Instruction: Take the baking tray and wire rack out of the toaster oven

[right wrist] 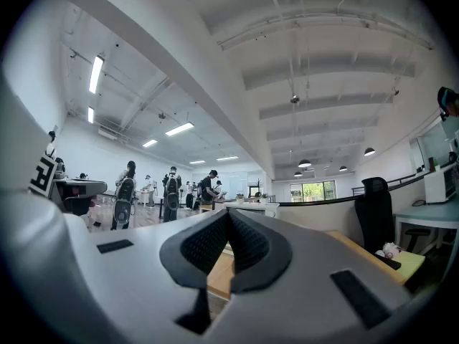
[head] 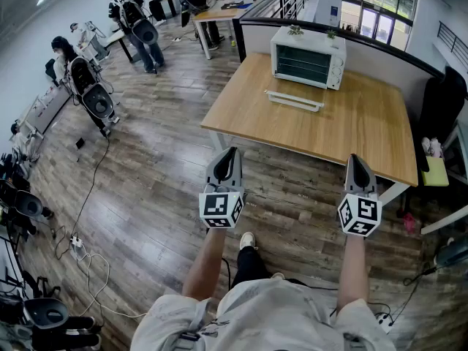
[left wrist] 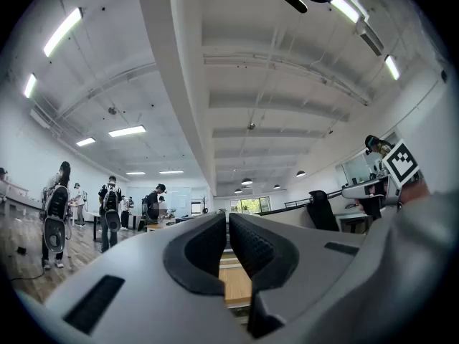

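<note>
Short of the wooden table [head: 351, 123], left claw [head: 232, 152] and right claw [head: 356, 158] hang closed, gripping nothing.

A smooth, matt, pale wooden bench [head: 358, 126] carries a glossy white box-shaped toaster oven [head: 308, 58] above the dark, faintly shiny wood-plank floor [head: 146, 210].

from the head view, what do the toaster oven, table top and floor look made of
Toaster oven: smooth white casing, probably painted metal.
Table top: light wood or wood-look laminate, matte, with faint grain lines.
Floor: grey-brown planks, wood or wood-look vinyl, with visible seams and a slight sheen.
</note>
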{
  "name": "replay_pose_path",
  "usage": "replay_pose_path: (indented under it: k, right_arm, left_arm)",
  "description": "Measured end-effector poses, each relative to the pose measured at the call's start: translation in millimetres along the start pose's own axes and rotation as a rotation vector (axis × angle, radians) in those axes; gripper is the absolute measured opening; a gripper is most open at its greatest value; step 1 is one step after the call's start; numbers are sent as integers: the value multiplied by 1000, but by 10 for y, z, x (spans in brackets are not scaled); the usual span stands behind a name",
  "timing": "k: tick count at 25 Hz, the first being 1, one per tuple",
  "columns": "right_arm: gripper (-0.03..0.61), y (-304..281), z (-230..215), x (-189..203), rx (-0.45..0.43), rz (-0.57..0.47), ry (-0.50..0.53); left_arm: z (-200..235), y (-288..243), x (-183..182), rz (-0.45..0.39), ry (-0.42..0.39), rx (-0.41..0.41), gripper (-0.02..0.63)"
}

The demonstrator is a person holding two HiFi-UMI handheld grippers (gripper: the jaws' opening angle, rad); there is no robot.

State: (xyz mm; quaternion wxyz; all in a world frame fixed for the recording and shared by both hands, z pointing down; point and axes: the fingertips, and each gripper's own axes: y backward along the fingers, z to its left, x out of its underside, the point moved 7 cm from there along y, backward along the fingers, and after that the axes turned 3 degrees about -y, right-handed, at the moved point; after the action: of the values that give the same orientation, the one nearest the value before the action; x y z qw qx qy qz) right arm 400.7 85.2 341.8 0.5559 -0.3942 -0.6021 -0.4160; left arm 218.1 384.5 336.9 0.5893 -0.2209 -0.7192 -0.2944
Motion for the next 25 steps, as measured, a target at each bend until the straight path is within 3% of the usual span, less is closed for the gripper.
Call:
replay_pose_path:
  k: [11, 16, 25]
  right_arm:
    - [20, 40, 14, 33, -26, 3, -10]
    - [20, 106, 17, 32, -31, -48, -47]
    - [27, 69, 36, 93, -35, -16, -31]
  left_arm:
    - [-67, 94, -10, 11, -16, -12, 28]
    - [-84, 114, -14, 6, -6, -17, 28]
    - [-112, 129, 20, 5, -11, -10, 28]
